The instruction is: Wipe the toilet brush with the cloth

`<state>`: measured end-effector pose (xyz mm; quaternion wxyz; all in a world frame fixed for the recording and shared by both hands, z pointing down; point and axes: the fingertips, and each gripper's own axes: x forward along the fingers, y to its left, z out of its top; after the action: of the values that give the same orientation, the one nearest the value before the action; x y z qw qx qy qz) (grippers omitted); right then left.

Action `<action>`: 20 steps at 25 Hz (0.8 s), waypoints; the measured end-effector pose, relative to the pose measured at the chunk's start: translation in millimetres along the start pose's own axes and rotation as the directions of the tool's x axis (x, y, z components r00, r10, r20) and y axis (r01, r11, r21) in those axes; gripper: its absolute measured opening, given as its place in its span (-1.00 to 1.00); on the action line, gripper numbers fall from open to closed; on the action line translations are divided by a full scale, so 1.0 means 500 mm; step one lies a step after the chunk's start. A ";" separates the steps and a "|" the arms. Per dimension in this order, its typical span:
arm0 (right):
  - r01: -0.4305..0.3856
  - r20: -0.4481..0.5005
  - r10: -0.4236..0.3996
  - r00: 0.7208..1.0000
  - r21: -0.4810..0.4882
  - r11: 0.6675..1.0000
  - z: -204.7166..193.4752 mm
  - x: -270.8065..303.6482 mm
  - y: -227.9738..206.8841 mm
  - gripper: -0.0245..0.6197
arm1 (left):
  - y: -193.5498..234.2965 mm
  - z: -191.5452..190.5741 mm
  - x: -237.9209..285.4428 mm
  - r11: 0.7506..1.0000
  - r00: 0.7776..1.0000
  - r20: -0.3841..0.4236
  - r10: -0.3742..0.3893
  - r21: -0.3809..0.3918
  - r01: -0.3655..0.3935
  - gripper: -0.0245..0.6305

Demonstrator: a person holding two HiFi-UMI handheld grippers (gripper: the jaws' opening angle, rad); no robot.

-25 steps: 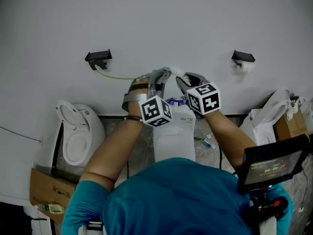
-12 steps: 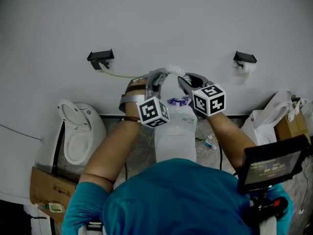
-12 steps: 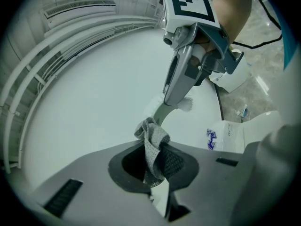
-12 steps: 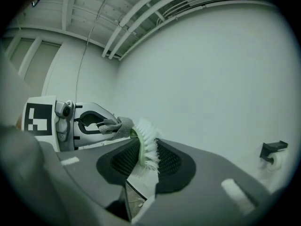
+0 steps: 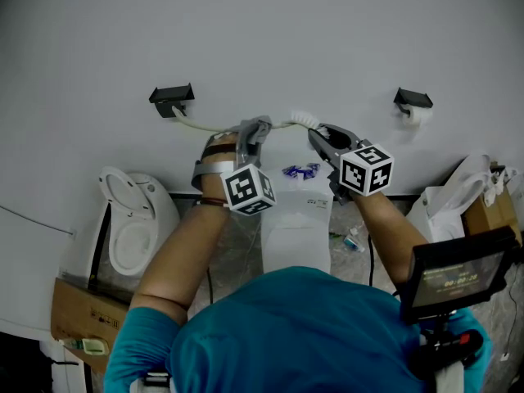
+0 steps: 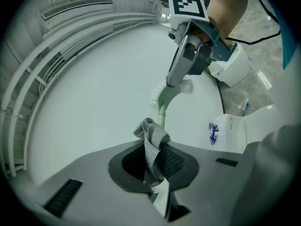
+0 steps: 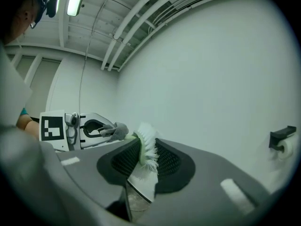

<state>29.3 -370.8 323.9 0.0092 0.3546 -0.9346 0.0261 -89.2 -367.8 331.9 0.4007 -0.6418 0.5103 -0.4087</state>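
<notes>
The right claw [image 7: 146, 160], whose jaws have just been closing, is clenched on the bristle head of the toilet brush [image 7: 144, 145]. The left claw [image 6: 157, 168] grasps the cloth [image 6: 150, 138] against the brush's green handle, in the air near the wall [image 5: 246, 23].

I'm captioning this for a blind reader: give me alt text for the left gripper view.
A grey mesh cloth, pinched in the left hand-held gripper, sits against the handle of a pale green plastic toilet brush. The right hand-held gripper clamps its white bristle head above, before a white wall.
</notes>
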 end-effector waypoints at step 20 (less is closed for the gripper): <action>-0.025 0.101 0.015 0.995 0.090 0.996 0.027 -0.044 -0.037 -0.66 | 0.043 -0.132 -0.019 0.999 0.993 -0.106 0.041 -0.025 -0.044 -0.81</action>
<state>57.9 -370.9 310.3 -0.0542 0.3462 -0.9352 0.0508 -159.1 -368.3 333.8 0.3729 -0.6137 0.5498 -0.4266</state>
